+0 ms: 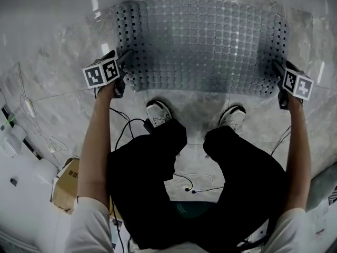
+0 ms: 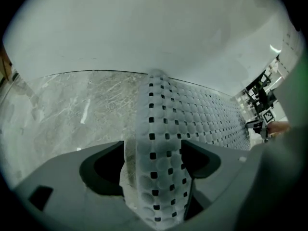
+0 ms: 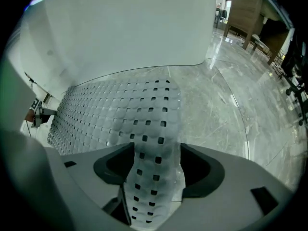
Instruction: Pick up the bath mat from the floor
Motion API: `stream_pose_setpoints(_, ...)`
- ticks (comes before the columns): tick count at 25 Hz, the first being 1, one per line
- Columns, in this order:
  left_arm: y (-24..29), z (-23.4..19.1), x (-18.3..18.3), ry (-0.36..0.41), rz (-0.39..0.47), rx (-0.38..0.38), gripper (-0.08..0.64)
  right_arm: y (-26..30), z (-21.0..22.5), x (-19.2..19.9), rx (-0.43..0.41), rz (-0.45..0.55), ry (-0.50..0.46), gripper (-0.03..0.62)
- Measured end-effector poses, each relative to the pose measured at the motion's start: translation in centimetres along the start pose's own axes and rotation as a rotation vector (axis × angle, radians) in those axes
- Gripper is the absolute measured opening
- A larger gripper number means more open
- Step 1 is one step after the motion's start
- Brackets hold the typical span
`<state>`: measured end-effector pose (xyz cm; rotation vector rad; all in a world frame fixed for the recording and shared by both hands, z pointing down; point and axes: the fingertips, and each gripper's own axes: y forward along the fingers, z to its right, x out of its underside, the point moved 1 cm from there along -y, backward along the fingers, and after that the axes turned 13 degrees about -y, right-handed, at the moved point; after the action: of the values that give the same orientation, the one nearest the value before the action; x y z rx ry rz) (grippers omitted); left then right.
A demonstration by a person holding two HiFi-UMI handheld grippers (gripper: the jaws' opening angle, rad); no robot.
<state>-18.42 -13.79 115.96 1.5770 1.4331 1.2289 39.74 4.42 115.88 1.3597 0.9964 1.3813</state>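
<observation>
Closest to the lens in the left gripper view is the bath mat (image 2: 159, 129), a grey dimpled sheet with square holes along its border. Its curled edge rises between the jaws of the left tongs (image 2: 154, 150), which stand wide apart with a strip of gap beside the left jaw, so nothing is squeezed. The right gripper view shows much the same: the right tongs (image 3: 156, 155) are spread wide, with a bent strip of the mat's border standing loose between the jaws. Only the head view gives the whole mat, spread on the marble floor (image 1: 58, 41) just ahead of the person's shoes (image 1: 158, 112), with one pair of tongs at each near corner (the near-left corner visibly humped up). That view shows little of the jaws beside the marker cubes (image 1: 101, 73), so their spread is read from the gripper views. Both gripper views also show a pale smooth surface (image 2: 144, 28) rising behind the mat. Farther out, the head view alone shows black trousers (image 1: 147, 167), thin cables (image 1: 124, 128) and a cardboard box (image 1: 66, 186) at lower left. Wooden furniture (image 3: 245, 8) appears only in the right gripper view.
</observation>
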Motion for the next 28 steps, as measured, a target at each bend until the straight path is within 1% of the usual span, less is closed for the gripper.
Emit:
stream_pose_setpoints(2,0.4,-0.3,0.2,0.003,-0.012,-0.003,0.368,0.6,0.3,0.4,-0.023,-0.003,0.055,0.259)
stream_pose_setpoints(4,0.8,0.0,0.4,0.037,-0.028,-0.003,0.367,1.1,0.4,0.5,-0.049,-0.011,0.093,0.259)
stream_pose_setpoints(5,0.9,0.3,0.5,0.062,-0.033,-0.005,0.365,1.1,0.5,0.5,-0.052,-0.013,0.094,0.259)
stream_pose_setpoints(6,1.0,0.6,0.6,0.084,-0.035,-0.012,0.349,1.1,0.5,0.5,-0.050,-0.012,0.089,0.259)
stream_pose_setpoints(7,1.1,0.7,0.6,0.098,-0.033,-0.024,0.316,1.1,0.5,0.5,-0.047,-0.008,0.085,0.258)
stream_pose_setpoints(9,1.1,0.6,0.6,0.099,-0.027,-0.048,0.308,1.2,0.3,0.5,-0.040,0.002,0.082,0.258)
stream_pose_setpoints(11,1.2,0.6,0.6,0.090,-0.029,-0.048,0.296,1.2,0.1,0.4,-0.038,0.001,0.080,0.258)
stream_pose_setpoints(12,1.2,0.9,0.7,0.090,-0.036,-0.037,0.280,1.1,-0.1,0.4,-0.042,-0.001,0.077,0.251)
stream_pose_setpoints(13,1.2,1.2,0.7,0.091,-0.045,-0.022,0.253,1.0,-0.3,0.3,-0.047,-0.005,0.071,0.223)
stream_pose_setpoints(15,1.1,2.0,0.8,0.101,-0.060,0.001,0.210,0.8,-0.8,0.1,-0.053,-0.011,0.053,0.196)
stream_pose_setpoints(19,0.5,2.8,0.8,0.111,-0.064,0.001,0.171,0.0,-1.5,-0.3,-0.072,-0.006,0.033,0.155)
stream_pose_setpoints(22,-0.5,4.0,0.8,0.121,-0.075,0.015,0.144,-1.2,-2.4,-1.0,-0.116,0.004,0.028,0.112)
stream_pose_setpoints(25,-1.6,5.4,0.5,0.127,-0.083,0.042,0.122,-2.5,-3.2,-1.9,-0.147,0.013,0.023,0.098)
stream_pose_setpoints(28,-3.1,7.2,1.0,0.126,-0.098,0.071,0.089,-4.2,-4.4,-2.4,-0.169,0.018,0.017,0.089)
